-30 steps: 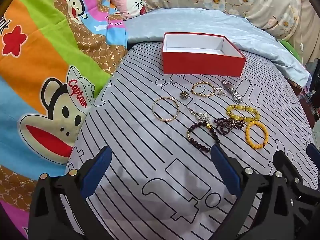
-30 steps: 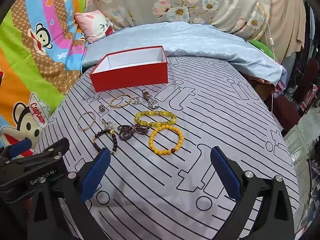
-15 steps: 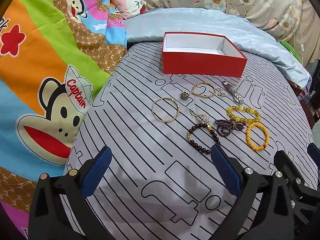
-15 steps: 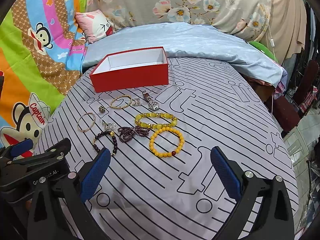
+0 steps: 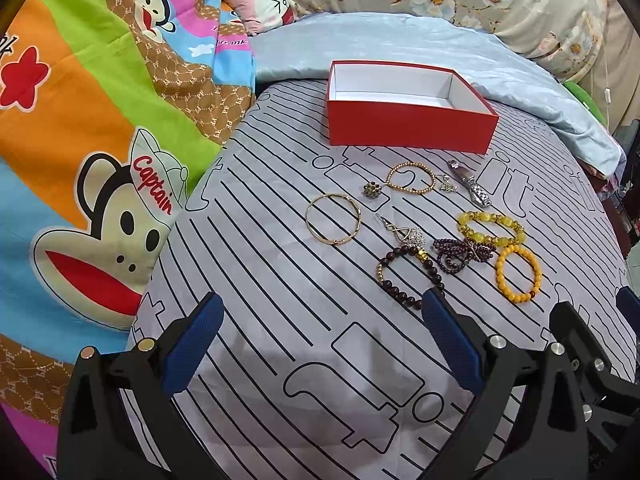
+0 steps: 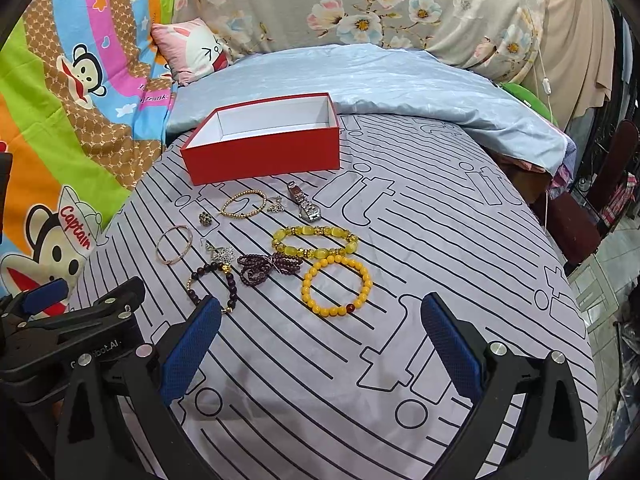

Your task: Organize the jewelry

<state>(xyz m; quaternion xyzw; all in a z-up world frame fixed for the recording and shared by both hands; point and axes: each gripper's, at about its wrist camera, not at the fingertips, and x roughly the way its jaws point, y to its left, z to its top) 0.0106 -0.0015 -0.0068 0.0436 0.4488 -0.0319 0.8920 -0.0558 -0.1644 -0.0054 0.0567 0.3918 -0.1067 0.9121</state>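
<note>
An empty red box (image 5: 408, 124) (image 6: 264, 156) with a white inside sits at the far side of the striped bedsheet. In front of it lie several pieces of jewelry: a thin gold bangle (image 5: 333, 219) (image 6: 174, 245), a gold bead bracelet (image 5: 411, 177), a watch (image 6: 304, 202), a yellow stone bracelet (image 6: 314, 242), an orange bead bracelet (image 6: 337, 287), a purple bead tangle (image 5: 460, 254) and a dark bead bracelet (image 5: 408, 276). My left gripper (image 5: 320, 328) is open, nearer than the dark bracelet. My right gripper (image 6: 320, 328) is open, just short of the orange bracelet. Both hold nothing.
A colourful cartoon monkey blanket (image 5: 80, 160) covers the left side. A light blue quilt (image 6: 380, 80), a pink pillow (image 6: 192, 48) and floral cushions (image 6: 360, 8) lie behind the box. The bed's right edge (image 6: 568, 272) drops to a tiled floor with furniture.
Both grippers have edged slightly forward toward the jewelry, which now appears a little closer. The jewelry and the box have not moved.
</note>
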